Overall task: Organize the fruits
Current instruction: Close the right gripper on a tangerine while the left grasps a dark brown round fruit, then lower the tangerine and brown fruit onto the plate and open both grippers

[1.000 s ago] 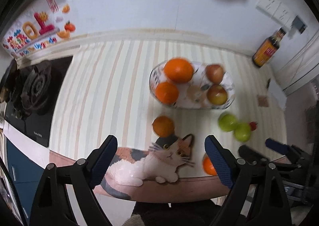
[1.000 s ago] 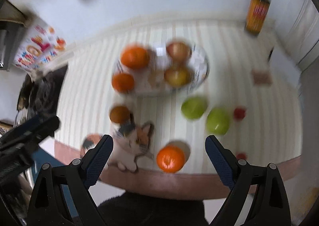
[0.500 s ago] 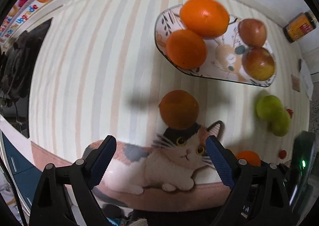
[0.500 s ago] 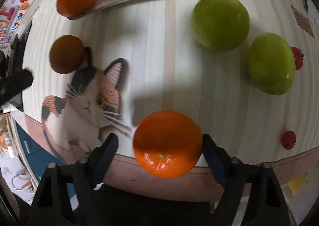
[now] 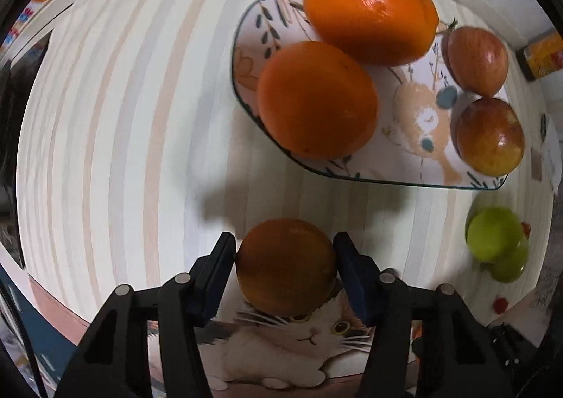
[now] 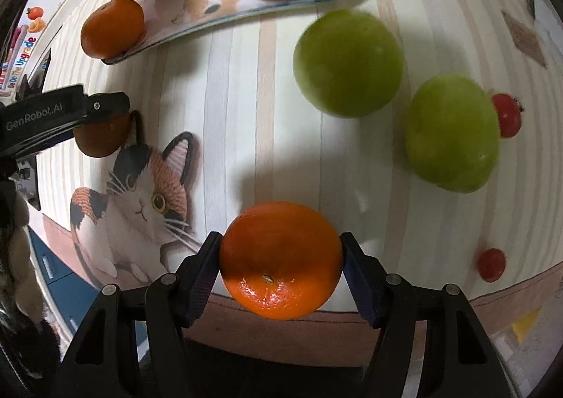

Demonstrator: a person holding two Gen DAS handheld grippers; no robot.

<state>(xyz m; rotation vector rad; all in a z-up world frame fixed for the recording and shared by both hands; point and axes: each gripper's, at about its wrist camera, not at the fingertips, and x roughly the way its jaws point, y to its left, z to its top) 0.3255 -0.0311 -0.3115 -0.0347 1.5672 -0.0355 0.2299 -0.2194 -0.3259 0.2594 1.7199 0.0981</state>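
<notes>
Your striped surface (image 6: 228, 137) with the cat picture ends close to you. Its brown front edge (image 6: 316, 324) runs just under your right claw (image 6: 280, 266), and in the left wrist view the same edge shows below the cat. Toward the back the stripes run to a pale wall. There is a big bare patch of stripes to the left of the oval patterned plate (image 5: 415, 166), so you have open room there. The right side is more crowded: two round green apples (image 6: 348, 62) sit near each other there, with a small red tomato (image 6: 506, 115) tucked just behind the farther one and another small red tomato (image 6: 492, 264) near the front edge.

Your left claw (image 5: 285, 266) points down at the dark, shaded orange (image 5: 285, 264) that sits at the top of the cat's head. The orange is right between the two blue pads. The jaws are closing; the pads look to be at its sides, but you cannot tell if they press yet. The plate is just beyond this orange, with a gap of stripes between them.

Your right claw has the bright shiny orange (image 6: 280, 259) between its pads, close to the front edge. Its jaws are closing too, and both pads touch the fruit's sides.

On the plate lie two big oranges (image 5: 316, 99) on the left half, touching each other, and two red-yellow apples (image 5: 489, 136) on the right half. The middle of the plate is bare.
</notes>
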